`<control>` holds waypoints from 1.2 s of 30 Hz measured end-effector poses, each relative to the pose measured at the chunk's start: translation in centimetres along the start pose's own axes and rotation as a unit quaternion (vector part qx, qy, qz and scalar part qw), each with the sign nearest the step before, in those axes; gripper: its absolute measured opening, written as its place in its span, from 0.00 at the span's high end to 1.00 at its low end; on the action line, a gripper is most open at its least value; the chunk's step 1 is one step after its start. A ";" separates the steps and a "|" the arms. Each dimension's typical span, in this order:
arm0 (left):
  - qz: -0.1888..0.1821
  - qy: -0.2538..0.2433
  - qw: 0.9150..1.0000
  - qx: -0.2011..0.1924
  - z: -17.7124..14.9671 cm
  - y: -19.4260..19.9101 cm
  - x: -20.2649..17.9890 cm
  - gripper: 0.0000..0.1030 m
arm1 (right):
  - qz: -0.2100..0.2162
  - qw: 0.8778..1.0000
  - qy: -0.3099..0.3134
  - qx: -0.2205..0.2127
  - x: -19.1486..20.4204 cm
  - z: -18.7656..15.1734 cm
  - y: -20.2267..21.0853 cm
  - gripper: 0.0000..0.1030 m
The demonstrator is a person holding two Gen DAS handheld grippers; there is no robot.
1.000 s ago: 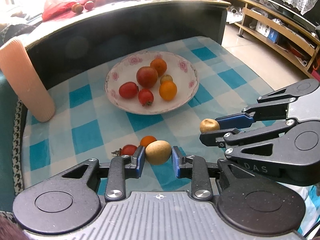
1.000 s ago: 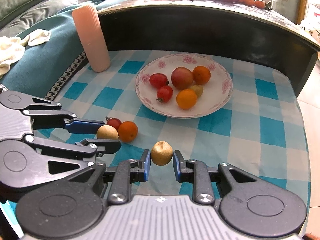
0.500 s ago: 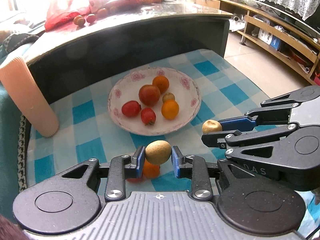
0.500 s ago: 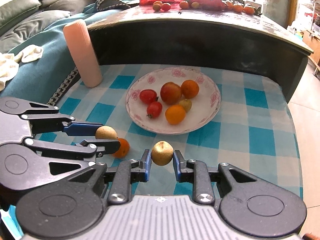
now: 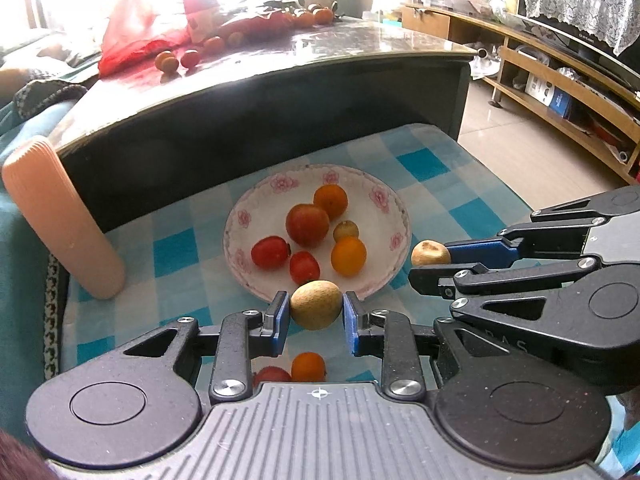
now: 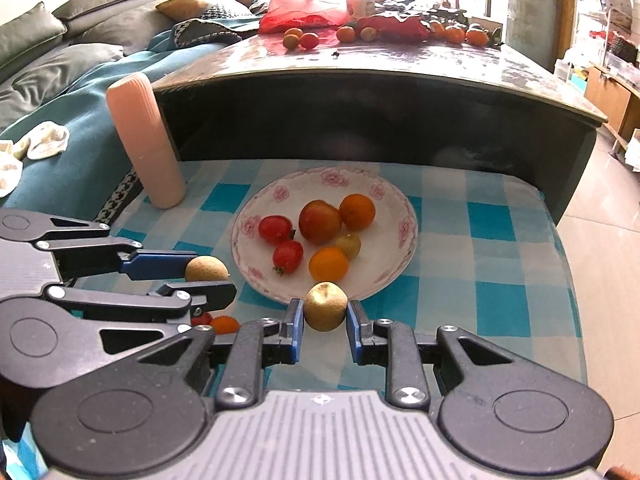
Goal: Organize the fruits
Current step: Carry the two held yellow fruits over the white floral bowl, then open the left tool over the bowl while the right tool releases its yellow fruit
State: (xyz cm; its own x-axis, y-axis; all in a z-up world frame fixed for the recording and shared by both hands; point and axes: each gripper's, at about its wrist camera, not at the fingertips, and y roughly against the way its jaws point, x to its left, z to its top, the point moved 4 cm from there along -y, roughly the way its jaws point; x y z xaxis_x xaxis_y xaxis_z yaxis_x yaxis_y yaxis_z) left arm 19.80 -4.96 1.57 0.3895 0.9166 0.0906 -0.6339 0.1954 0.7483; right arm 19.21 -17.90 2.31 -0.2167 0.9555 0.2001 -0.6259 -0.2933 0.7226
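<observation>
Jaws of the left gripper [image 5: 316, 316] are clamped on a tan fruit [image 5: 316, 305], low and centre in the left wrist view, with the blue pads pressed to its two sides. Jaws of the right gripper [image 6: 323, 316] are likewise closed on a second tan fruit [image 6: 325, 306] at the bottom centre of the right wrist view. Both fruits are held clear of the checked cloth [image 6: 496, 264], just short of the near rim of the plate [image 5: 240, 236].

On that floral plate, at mid-frame in both views, six fruits are already gathered: a large red apple [image 5: 307, 225], two oranges, two small red tomatoes and one small tan fruit, all lying close together near the centre.

Below the left jaws, at the lower centre of the left view, a small orange [image 5: 308, 367] and a red tomato [image 5: 272, 376] are left on the cloth, outside the plate. The task is judged to be well along: two fruits are in transit and at least two more remain to be collected. More fruit [image 6: 300, 39] is seen on the dark desk [image 6: 400, 64] at the top of the frame, beside a red bag; whether it belongs to the task cannot be told.
</observation>
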 end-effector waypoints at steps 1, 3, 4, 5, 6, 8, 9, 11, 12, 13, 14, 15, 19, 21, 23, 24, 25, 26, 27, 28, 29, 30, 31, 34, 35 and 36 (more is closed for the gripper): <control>0.001 0.000 1.000 -0.001 0.1 0.0 0.0 0.67 | -0.001 1.000 -0.001 -0.001 0.0 0.1 0.0 0.61; 0.003 0.002 1.000 -0.004 0.4 0.0 0.1 0.67 | -0.003 1.000 -0.003 -0.004 -0.1 0.4 0.0 0.61; 0.003 0.002 1.000 -0.005 0.6 0.0 0.1 0.67 | -0.005 1.000 -0.004 -0.006 -0.1 0.6 -0.1 0.61; 0.004 0.002 1.000 -0.006 0.7 0.0 0.2 0.67 | -0.005 1.000 -0.006 -0.007 -0.2 0.7 -0.1 0.61; 0.004 0.002 1.000 -0.007 0.8 -0.1 0.2 0.67 | -0.006 1.000 -0.007 -0.009 -0.2 0.9 -0.1 0.61; 0.005 0.000 1.000 -0.008 1.1 -0.2 0.2 0.67 | -0.007 1.000 -0.010 -0.012 -0.3 1.2 -0.1 0.61; 0.006 0.000 1.000 -0.007 1.2 -0.3 0.2 0.67 | -0.007 1.000 -0.011 -0.013 -0.4 1.3 -0.2 0.61; 0.008 0.000 1.000 -0.008 1.6 -0.6 0.3 0.67 | -0.009 1.000 -0.014 -0.013 -0.5 1.5 -0.3 0.61; 0.009 0.001 1.000 -0.008 1.8 -0.8 0.4 0.67 | -0.010 1.000 -0.015 -0.013 -0.6 1.6 -0.4 0.61; 0.008 0.003 1.000 -0.008 2.0 -0.9 0.5 0.67 | -0.011 1.000 -0.016 -0.013 -0.6 1.8 -0.5 0.61; 0.006 0.006 1.000 -0.008 2.2 -1.1 0.6 0.67 | -0.012 1.000 -0.018 -0.014 -0.8 1.9 -0.7 0.61; 0.005 0.008 1.000 -0.009 2.4 -1.3 0.6 0.67 | -0.012 1.000 -0.019 -0.014 -0.9 2.1 -0.8 0.61; 0.005 0.007 1.000 -0.009 3.2 -2.3 0.8 0.67 | -0.011 0.999 -0.027 -0.016 -1.6 3.0 -1.5 0.61; 0.005 0.007 1.000 -0.008 3.5 -2.9 0.8 0.67 | -0.012 0.999 -0.029 -0.016 -1.9 3.3 -1.9 0.61; 0.006 0.005 1.000 -0.006 3.7 -3.4 0.8 0.67 | -0.014 0.999 -0.031 -0.014 -2.3 3.6 -2.4 0.61; 0.006 0.005 1.000 -0.005 3.8 -3.7 0.9 0.67 | -0.015 0.999 -0.033 -0.013 -2.5 3.7 -2.7 0.61; 0.005 0.005 1.000 -0.004 3.8 -3.9 0.9 0.67 | -0.015 0.999 -0.035 -0.012 -2.7 3.7 -3.0 0.61; 0.005 0.006 1.000 -0.002 3.9 -4.2 1.0 0.67 | -0.015 0.999 -0.037 -0.010 -2.8 3.8 -3.3 0.61; 0.004 0.008 1.000 -0.001 4.0 -4.5 1.1 0.67 | -0.015 0.999 -0.038 -0.009 -3.0 3.9 -3.5 0.61; 0.005 0.009 1.000 0.000 4.1 -4.7 1.2 0.67 | -0.015 0.999 -0.038 -0.008 -3.1 3.9 -3.8 0.61; 0.007 0.009 1.000 0.001 4.1 -4.9 1.2 0.67 | -0.015 0.999 -0.039 -0.006 -3.2 4.0 -4.2 0.61; 0.008 0.009 1.000 0.002 4.2 -5.1 1.3 0.67 | -0.014 0.999 -0.040 -0.004 -3.3 4.1 -4.4 0.61; 0.009 0.009 1.000 0.003 4.2 -5.4 1.4 0.67 | -0.014 0.999 -0.042 -0.003 -3.3 4.2 -4.6 0.61; 0.011 0.010 1.000 0.008 4.3 -6.1 1.6 0.67 | -0.011 0.999 -0.041 -0.001 -3.5 4.5 -5.4 0.61; 0.012 0.010 1.000 0.009 4.4 -6.2 1.6 0.67 | -0.010 0.999 -0.041 0.001 -3.6 4.5 -5.7 0.61; 0.013 0.010 1.000 0.010 4.4 -6.4 1.6 0.67 | -0.010 0.999 -0.041 0.002 -3.7 4.5 -5.9 0.61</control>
State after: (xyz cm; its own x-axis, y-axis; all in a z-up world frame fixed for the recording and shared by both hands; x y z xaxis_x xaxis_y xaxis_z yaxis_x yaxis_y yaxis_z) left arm 27.41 -6.23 -0.16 0.3598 0.9279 0.0973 -0.6304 0.1649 0.7586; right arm 27.10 -19.55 0.30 -0.1427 0.9605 0.2390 -0.6265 -0.2746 0.7294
